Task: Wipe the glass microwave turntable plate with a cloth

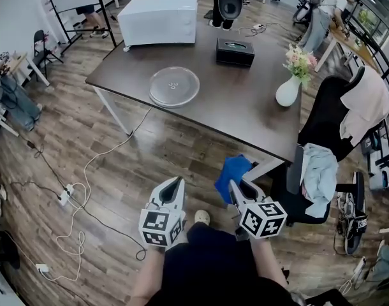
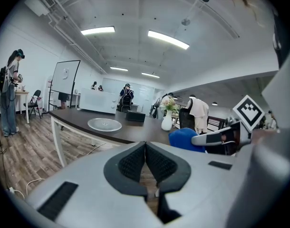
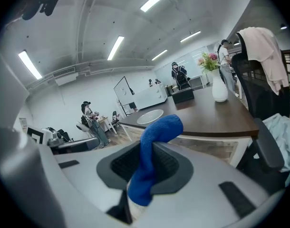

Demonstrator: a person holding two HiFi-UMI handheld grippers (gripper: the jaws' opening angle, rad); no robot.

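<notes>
Near table, right gripper gripping cloth, left gripper closed, flowers in vase

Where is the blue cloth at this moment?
Head view, right of centre: the blue cloth is clamped in the right gripper, near the front corner of the table.

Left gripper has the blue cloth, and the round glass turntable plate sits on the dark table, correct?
No: the right gripper view shows the right gripper shut on the blue cloth; the left gripper is shut and empty. The round glass turntable plate does sit on the dark table.
</notes>
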